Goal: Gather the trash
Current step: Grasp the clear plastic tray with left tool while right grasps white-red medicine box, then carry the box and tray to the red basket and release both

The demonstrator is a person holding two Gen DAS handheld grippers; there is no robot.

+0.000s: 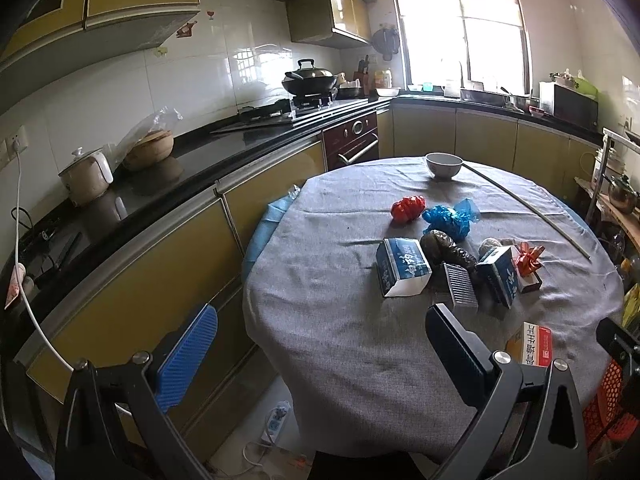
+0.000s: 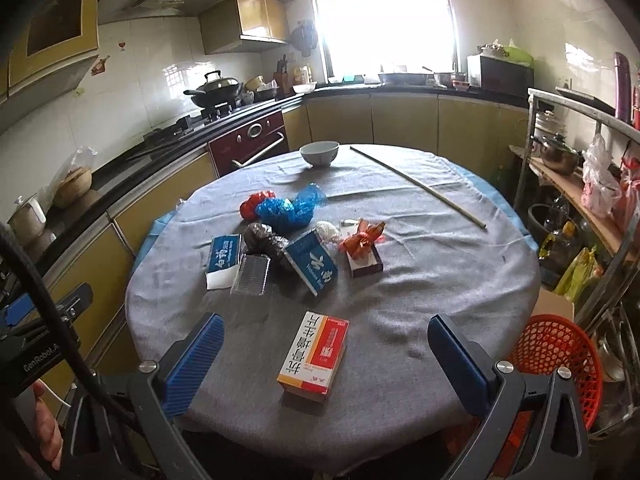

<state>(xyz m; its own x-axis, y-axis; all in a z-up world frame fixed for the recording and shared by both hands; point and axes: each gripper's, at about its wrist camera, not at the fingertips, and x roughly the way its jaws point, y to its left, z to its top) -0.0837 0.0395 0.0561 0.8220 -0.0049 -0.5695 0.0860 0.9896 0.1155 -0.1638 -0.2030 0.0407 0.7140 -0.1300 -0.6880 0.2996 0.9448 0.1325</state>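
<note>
While both tools hang above the near rim of the cloth-covered round counter (image 2: 400,300), nothing is gripped. Left hand-held gripper (image 1: 320,356): jaws spread wide, empty, over the counter's near-left edge, with the trash ahead of it and to its right.

Ahead-left of the right hand-held gripper (image 2: 326,356) (also spread wide, empty): white-and-blue carton (image 2: 225,260), lying flat, with a clear ribbed plastic tray (image 2: 252,274) touching its right side. Beyond those, a red crumpled wrapper (image 2: 252,204) against a blue crumpled bag (image 2: 288,208); a dark crumpled bag (image 2: 266,240) just nearer.

Straight ahead: blue box (image 2: 314,262), tilted, propped on the dark bag. Nearest, between the right tool's fingers, an orange-and-white medicine box (image 2: 316,354), flat, apart from the heap.

Ahead-right: white wad (image 2: 329,230) behind the blue box; orange-red foil bow (image 2: 360,238) on a small brown box (image 2: 366,264).

Far edge: white bowl (image 2: 319,153), upright; long thin rod (image 2: 416,184) running diagonally right.

Off the counter, low right: red mesh basket (image 2: 560,360).
</note>
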